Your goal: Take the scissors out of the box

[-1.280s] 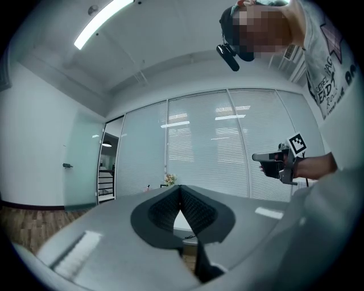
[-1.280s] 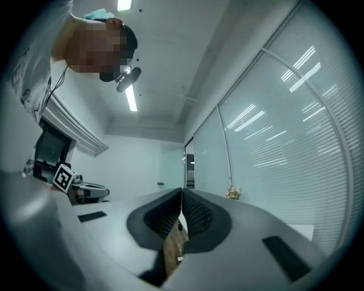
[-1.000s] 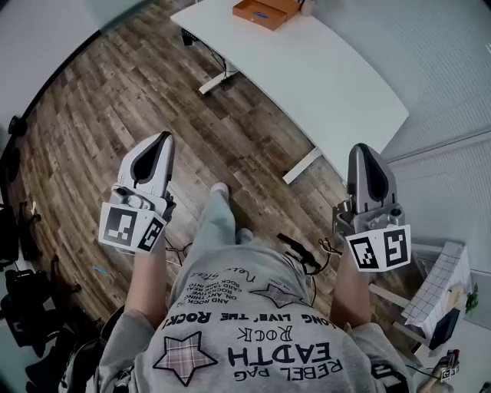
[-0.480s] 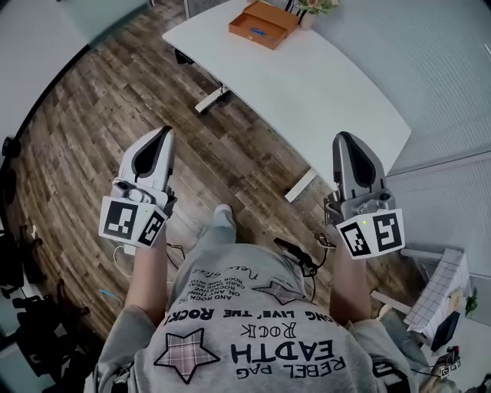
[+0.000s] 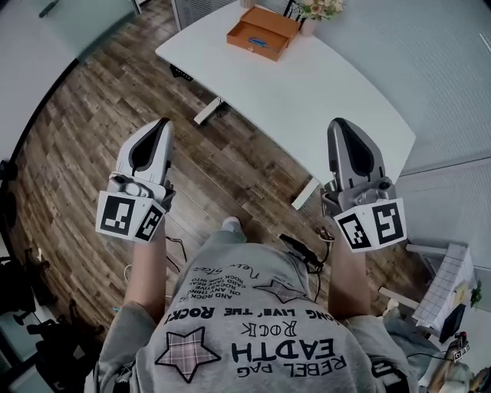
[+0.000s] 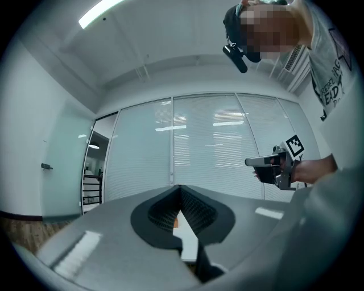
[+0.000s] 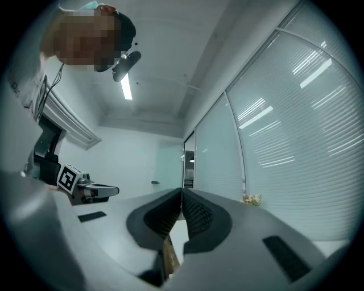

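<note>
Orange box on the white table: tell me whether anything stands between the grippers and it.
Nothing visible does. Between the left gripper, the right gripper and the orange box lie only wood floor and bare white table. The flowers stand beside the box, off the path. Both grippers are shut and empty.

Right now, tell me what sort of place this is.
Probably an office or meeting room: a white desk stands on a wood-plank floor, and glass partition walls with blinds enclose it.
</note>
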Demonstrator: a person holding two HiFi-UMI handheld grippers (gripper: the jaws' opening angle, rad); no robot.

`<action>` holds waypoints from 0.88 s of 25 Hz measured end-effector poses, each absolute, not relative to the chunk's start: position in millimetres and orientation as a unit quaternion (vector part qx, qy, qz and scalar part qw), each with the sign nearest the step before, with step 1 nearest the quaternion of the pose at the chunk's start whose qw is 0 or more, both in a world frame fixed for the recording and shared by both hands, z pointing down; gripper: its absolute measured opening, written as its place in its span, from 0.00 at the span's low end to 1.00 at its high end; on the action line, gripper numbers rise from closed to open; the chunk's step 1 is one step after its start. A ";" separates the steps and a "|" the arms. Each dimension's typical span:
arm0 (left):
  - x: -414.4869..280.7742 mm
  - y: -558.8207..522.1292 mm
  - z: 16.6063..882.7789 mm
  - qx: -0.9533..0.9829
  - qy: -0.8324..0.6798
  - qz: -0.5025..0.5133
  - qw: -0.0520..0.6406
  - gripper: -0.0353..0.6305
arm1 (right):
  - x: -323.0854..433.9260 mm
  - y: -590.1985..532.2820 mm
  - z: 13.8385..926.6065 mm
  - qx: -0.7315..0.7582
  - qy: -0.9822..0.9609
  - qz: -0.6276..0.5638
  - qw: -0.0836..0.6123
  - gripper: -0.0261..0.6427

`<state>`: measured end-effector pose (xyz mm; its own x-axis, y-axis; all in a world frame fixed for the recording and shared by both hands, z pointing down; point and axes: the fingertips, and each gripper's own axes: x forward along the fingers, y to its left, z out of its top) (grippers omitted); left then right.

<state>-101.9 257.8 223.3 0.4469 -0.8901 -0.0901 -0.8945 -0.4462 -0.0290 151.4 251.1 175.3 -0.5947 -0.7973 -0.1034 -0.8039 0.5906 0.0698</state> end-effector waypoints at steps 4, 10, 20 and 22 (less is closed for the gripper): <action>-115.7 236.8 226.5 -0.850 0.526 0.021 0.037 0.07 | 137.5 231.7 175.9 -0.448 0.893 0.047 0.024 0.06; -136.3 224.0 232.3 -0.839 0.542 0.019 0.033 0.07 | 122.6 215.7 176.4 -0.437 0.898 0.048 0.026 0.06; -159.8 178.8 232.0 -0.820 0.571 0.016 0.042 0.07 | 104.0 157.6 187.4 -0.418 0.907 0.044 0.023 0.06; -162.1 164.7 232.4 -0.819 0.573 0.013 0.044 0.07 | 102.2 140.2 186.9 -0.417 0.907 0.041 0.029 0.06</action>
